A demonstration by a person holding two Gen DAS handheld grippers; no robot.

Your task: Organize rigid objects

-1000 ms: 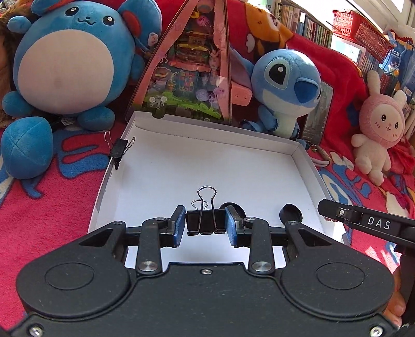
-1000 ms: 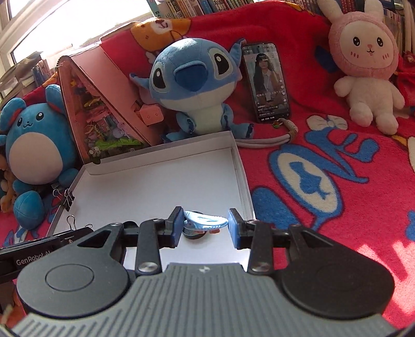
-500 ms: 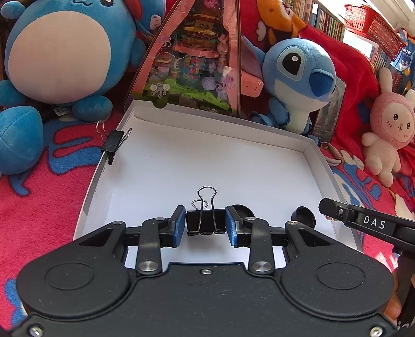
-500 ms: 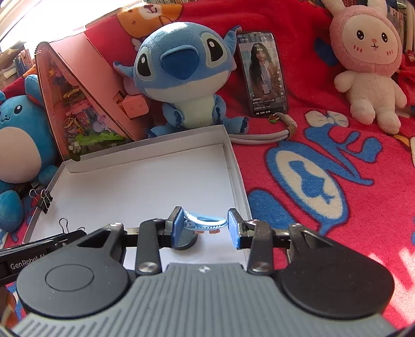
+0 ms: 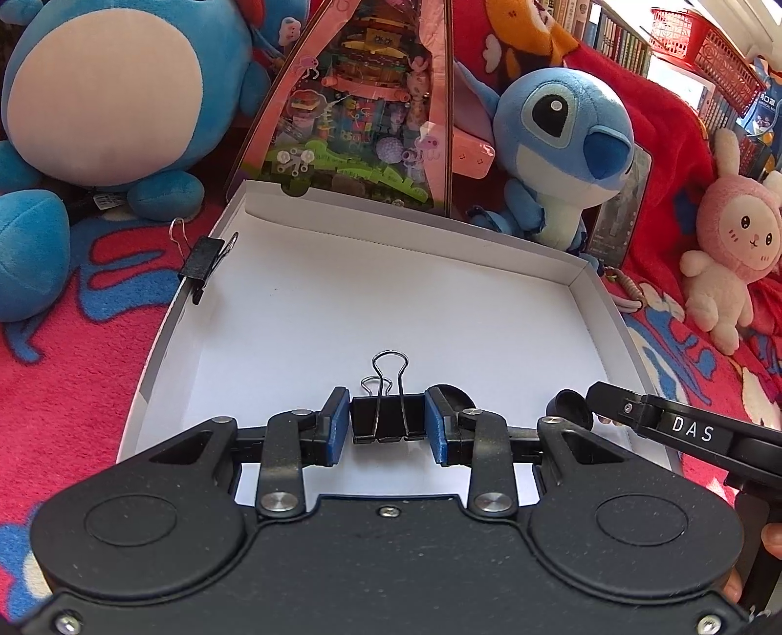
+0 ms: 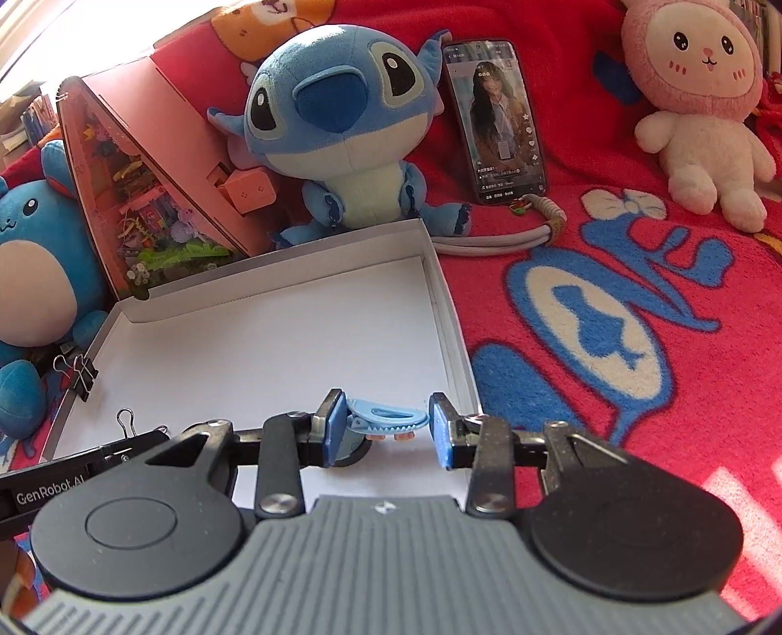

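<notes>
Two grippers over white tray point(image 5: 606, 303). Left gripper point(image 5: 388, 426) clamps black binder clip point(image 5: 386, 420) between blue pads, above tray's near edge. Right gripper point(image 6: 386, 429) pinches blue hair clip point(image 6: 386, 417) near tray's right wall. 2nd binder clip point(image 5: 203, 261) sits on tray's left rim.

You are working in a home, most likely a bedroom or a child's play corner. A fleecy red blanket with blue and white cartoon shapes point(image 6: 611, 342) covers the whole surface, and soft toys sit along its back: a round blue plush with a cream belly point(image 5: 107, 97), a blue big-eyed alien plush point(image 6: 332, 132) and a pink-hooded white rabbit plush point(image 6: 699, 112). A smartphone with a lit screen point(image 6: 498, 117) leans against the blanket, and behind it all you see shelves of books point(image 5: 616, 34) and a red plastic basket point(image 5: 708, 44).
</notes>
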